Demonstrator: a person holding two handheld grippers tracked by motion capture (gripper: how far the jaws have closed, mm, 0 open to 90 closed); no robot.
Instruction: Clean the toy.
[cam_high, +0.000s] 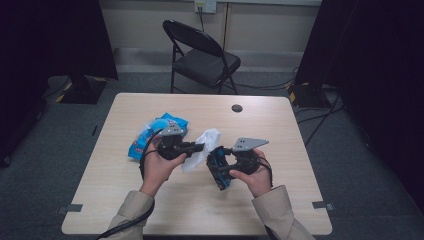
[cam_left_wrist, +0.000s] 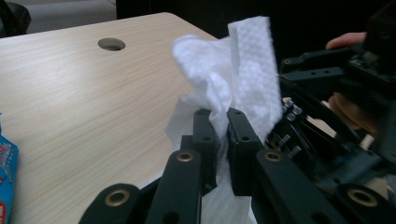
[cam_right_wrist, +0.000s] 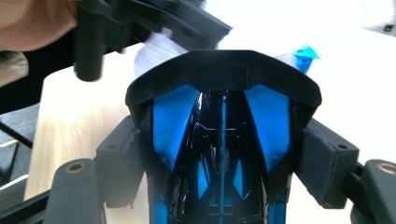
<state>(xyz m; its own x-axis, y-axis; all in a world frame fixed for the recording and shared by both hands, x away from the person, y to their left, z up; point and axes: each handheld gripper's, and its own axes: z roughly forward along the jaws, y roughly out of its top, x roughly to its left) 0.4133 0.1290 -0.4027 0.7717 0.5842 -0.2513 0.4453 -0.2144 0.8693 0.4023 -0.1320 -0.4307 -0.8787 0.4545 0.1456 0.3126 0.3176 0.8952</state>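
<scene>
With the left gripper (cam_high: 200, 147) pinching a white wipe (cam_left_wrist: 243, 74) and the right gripper (cam_high: 226, 167) clamped on a black-and-blue object (cam_right_wrist: 219, 140), wiping likely calls for steady, firm strokes.

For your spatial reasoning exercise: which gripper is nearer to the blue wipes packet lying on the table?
Left. The left gripper, shut on the white wipe, sits right beside the blue wipes packet. The right gripper, clamping a black and blue object, is farther off, beyond the wipe.
</scene>
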